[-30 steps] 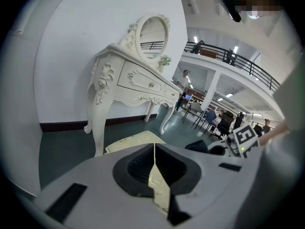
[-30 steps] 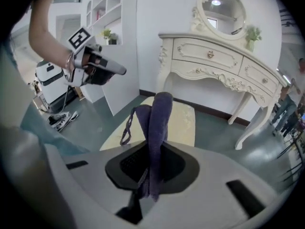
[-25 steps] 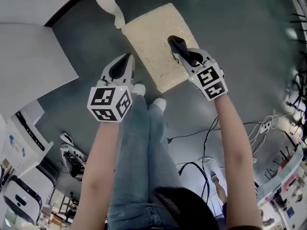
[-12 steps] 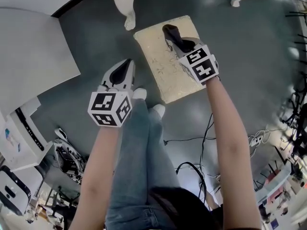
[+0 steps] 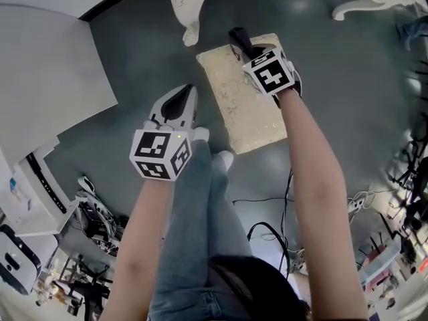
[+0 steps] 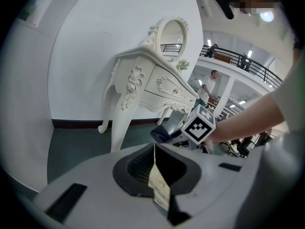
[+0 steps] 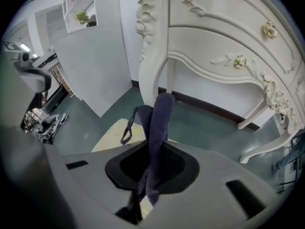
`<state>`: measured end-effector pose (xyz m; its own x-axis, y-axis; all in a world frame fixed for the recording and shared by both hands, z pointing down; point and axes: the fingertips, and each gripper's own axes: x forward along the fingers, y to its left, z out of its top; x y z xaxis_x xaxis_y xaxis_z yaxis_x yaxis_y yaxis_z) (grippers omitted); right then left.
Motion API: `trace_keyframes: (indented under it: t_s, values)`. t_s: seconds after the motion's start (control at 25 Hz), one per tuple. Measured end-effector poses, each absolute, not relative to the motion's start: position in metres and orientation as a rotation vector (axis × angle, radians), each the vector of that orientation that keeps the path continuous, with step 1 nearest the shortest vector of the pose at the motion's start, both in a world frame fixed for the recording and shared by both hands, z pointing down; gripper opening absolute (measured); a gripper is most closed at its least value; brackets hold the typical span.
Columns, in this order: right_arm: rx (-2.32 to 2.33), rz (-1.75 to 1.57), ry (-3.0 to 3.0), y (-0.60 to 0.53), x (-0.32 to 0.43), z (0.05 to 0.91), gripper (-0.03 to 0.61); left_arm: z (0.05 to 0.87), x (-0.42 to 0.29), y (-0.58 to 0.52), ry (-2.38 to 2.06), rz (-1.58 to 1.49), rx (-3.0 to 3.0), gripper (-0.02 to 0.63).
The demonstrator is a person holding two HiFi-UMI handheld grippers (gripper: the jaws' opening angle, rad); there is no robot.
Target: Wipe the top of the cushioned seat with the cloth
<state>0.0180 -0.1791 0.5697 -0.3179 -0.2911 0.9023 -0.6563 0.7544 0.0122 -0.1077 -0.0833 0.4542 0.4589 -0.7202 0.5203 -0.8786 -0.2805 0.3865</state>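
Step, judged: wiping stroke. Right claw (image 5: 239, 42) clamped on dark purple cloth (image 7: 158, 123), over far end of cream patterned cushioned seat (image 5: 249, 109). Left claw (image 5: 184, 97) together, empty, left of seat. Next: likely draw cloth nearward, pressed flat.

So we've slid our right hand-held gripper (image 5: 239, 39) and its cloth (image 7: 159, 123) up the cushioned seat (image 5: 244, 109), from mid-seat to the 12 o'clock edge.
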Motion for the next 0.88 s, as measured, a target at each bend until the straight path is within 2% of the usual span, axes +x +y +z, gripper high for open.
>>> trace_keyframes:
  t_s: [0.24, 0.64, 0.88]
  values:
    - [0.637, 0.389, -1.858, -0.182, -0.005, 0.580, 0.037, 0.461, -0.110, -0.084, -1.330, 0.320, 2.058, 0.009]
    - [0.120, -0.247, -1.756, -0.150, -0.015, 0.592, 0.037, 0.462, -0.117, -0.082, -1.345, 0.315, 2.041, 0.009]
    - [0.046, -0.298, -1.743, -0.134, -0.007, 0.591, 0.037, 0.460, -0.117, -0.075, -1.342, 0.320, 2.052, 0.008]
